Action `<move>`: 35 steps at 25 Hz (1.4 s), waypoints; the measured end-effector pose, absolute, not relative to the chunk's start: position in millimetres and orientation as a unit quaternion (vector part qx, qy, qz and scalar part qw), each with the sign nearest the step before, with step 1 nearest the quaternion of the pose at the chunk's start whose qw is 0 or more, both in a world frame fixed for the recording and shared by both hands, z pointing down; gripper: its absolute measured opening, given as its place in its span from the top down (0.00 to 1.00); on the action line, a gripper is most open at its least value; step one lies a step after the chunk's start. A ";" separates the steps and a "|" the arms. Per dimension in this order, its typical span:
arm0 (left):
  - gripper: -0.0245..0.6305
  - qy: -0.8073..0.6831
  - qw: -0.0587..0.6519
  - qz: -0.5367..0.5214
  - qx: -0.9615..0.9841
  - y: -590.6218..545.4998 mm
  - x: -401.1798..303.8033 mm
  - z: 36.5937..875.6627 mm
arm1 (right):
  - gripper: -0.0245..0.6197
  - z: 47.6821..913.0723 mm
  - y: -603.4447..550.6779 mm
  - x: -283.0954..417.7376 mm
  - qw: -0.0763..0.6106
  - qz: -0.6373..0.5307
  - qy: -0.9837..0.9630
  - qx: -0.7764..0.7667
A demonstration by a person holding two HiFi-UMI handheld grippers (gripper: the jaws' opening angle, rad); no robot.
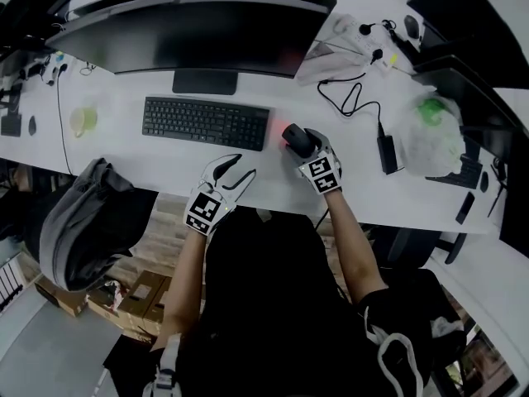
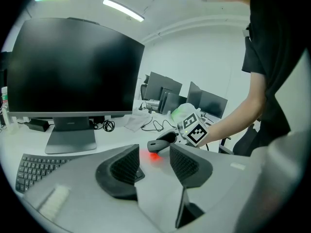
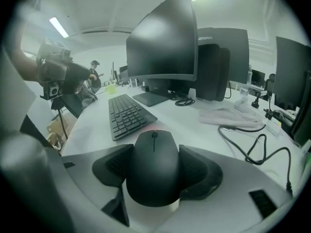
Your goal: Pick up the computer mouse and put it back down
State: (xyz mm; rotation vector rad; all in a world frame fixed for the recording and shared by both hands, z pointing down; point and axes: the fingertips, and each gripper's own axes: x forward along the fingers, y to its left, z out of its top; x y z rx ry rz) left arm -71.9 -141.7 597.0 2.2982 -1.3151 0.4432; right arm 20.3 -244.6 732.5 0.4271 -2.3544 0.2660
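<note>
My right gripper is shut on the black computer mouse, just right of the keyboard. In the right gripper view the mouse fills the gap between the two pads, both pressing its sides. From the left gripper view the mouse hangs slightly above the white desk, with a red glow on the surface under it. My left gripper rests near the desk's front edge, below the keyboard, open with nothing between its pads.
A wide dark monitor stands behind the keyboard. A black cable and power brick lie right of the mouse, then a plastic bag. A green mug sits far left. A grey backpack hangs below the desk edge.
</note>
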 end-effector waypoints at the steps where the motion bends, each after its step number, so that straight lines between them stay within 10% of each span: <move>1: 0.66 -0.480 0.222 0.160 0.834 -143.1 -70.3 593.1 | 0.51 728.3 -244.8 22.5 0.355 0.103 -0.914 0.167; 35: 0.68 -0.583 0.156 0.143 0.785 -68.3 4.7 534.5 | 0.51 666.3 -190.9 115.8 0.304 0.050 -0.942 0.137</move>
